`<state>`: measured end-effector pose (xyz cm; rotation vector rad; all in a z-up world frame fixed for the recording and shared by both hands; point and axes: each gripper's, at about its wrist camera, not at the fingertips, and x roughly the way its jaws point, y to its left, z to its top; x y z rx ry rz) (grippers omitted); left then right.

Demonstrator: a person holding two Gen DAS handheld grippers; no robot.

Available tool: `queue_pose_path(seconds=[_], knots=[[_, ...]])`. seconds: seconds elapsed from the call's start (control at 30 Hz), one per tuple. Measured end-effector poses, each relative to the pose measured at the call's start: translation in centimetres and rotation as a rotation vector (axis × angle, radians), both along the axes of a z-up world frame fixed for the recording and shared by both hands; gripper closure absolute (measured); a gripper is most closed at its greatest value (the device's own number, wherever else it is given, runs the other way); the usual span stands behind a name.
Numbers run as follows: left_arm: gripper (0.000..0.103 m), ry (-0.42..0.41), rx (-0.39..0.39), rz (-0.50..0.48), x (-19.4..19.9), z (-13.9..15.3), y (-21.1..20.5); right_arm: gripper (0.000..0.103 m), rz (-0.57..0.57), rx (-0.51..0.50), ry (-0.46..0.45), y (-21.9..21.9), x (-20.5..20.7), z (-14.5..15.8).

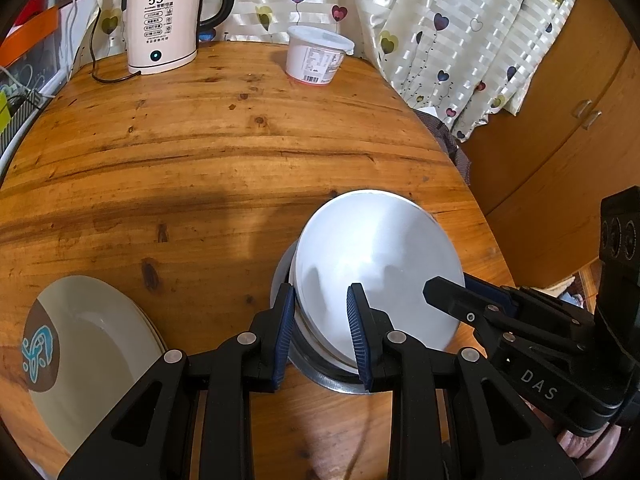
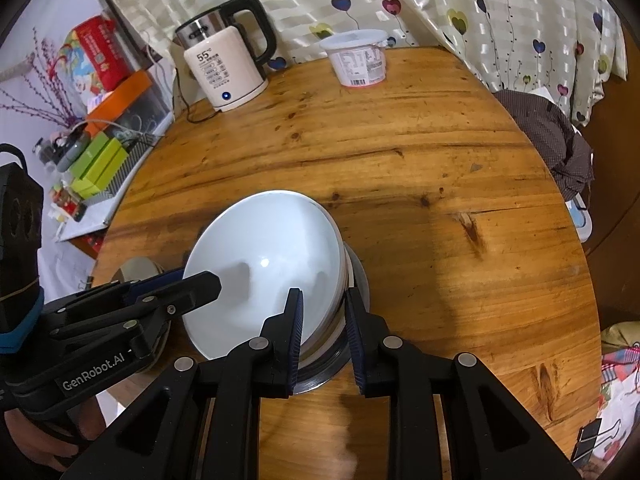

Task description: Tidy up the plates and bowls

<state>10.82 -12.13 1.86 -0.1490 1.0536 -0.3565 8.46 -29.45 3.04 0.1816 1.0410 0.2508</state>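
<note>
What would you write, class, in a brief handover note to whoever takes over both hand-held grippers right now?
Left hand-held gripper: clamped on the near left rim of the white bowl.
Right hand-held gripper: straddling its near right rim; grip unclear.
The bowl sits in the metal bowl on the wooden table.
Cream plates lie stacked to the left.
Done: bowls nested, plates stacked.
Left: release or reposition the bowl stack.

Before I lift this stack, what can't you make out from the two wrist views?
- How many white bowls are nested: left wrist view shows only stacked rim edges, partly behind the left gripper.
- Inside of the steel bowl underneath: covered by the white bowls in both views.
- The patterned plate: cut off by the left wrist view's lower edge.
- Tub label text: too small.
- Right gripper: pad contact on the rim is unclear.
</note>
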Motion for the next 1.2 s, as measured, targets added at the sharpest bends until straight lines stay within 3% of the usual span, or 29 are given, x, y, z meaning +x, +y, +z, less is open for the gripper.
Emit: queue_pose_path(seconds=[0.7, 0.83, 1.2], knots=[[0.075, -0.016, -0.019, 0.006, -0.2, 0.2, 0.3, 0.081, -0.023, 0.015, -0.038, -0.8, -0.1, 0.7], [0.075, -0.021, -0.02, 0.002, -0.1, 0.2, 0.3, 0.092, -0.019, 0.023, -0.056, -0.8, -0.1, 1.0], [0.075, -0.021, -0.023, 0.006, -0.4, 0.6, 0.1, 0.092, -0.036, 0.064, -0.011, -1.3, 0.4, 0.6]])
